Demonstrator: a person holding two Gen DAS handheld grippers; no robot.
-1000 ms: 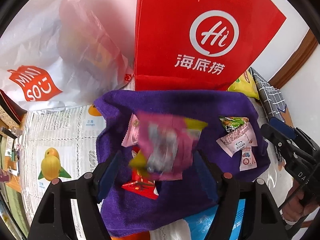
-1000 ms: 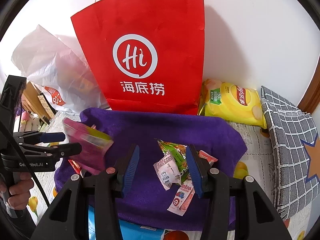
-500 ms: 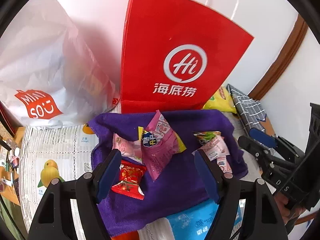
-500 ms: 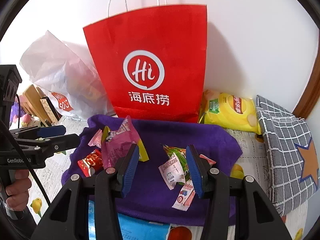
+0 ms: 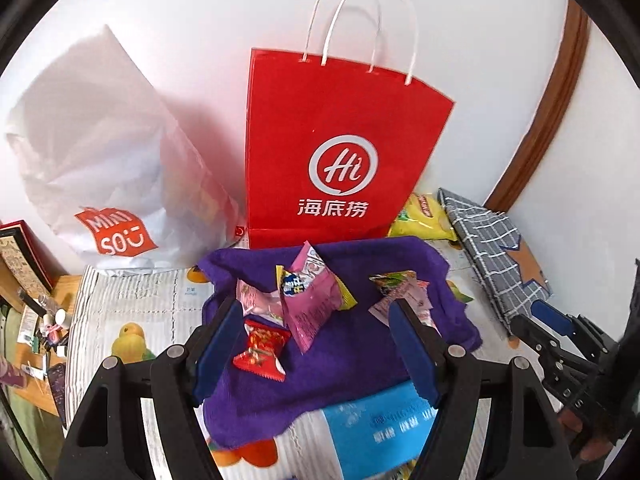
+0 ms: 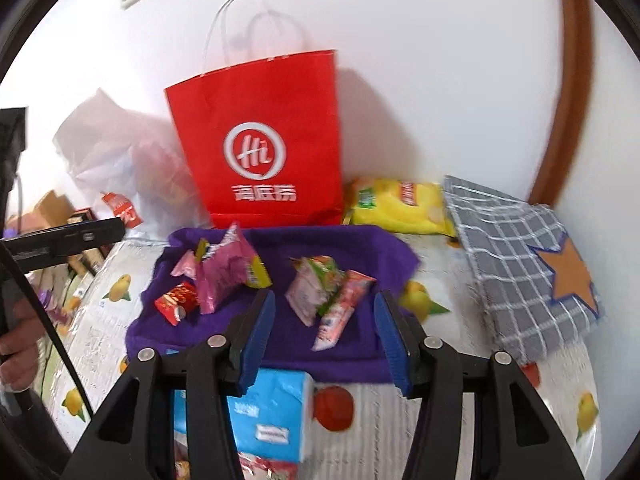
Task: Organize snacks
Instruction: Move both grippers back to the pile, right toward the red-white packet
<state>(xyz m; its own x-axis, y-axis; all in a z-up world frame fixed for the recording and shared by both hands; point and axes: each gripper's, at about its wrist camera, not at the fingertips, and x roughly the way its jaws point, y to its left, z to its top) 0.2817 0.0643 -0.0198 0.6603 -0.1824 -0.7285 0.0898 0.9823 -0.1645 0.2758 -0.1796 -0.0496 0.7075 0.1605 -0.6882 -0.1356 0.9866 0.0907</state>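
Observation:
A purple cloth (image 5: 352, 360) lies on the table with two snack piles. The left pile has a big pink packet (image 5: 310, 300), a red packet (image 5: 262, 350) and a small pink one (image 5: 250, 300). The right pile has a green packet (image 5: 390, 280) and pale pink sachets (image 6: 308, 296). My left gripper (image 5: 316, 356) is open and empty, above the cloth's near side. My right gripper (image 6: 324, 336) is open and empty, near the right pile (image 6: 332, 296). The pink packet (image 6: 228, 268) and the cloth (image 6: 280, 336) also show in the right wrist view.
A red paper bag (image 5: 340, 160) stands behind the cloth, a white plastic bag (image 5: 100, 168) to its left. Yellow chips (image 6: 396, 204) and a grey checked cushion (image 6: 520, 264) lie right. A blue pack (image 6: 272, 416) sits at the cloth's near edge.
The pink packet has left my left gripper and now rests on the left pile. Both grippers have pulled back and up from the cloth.

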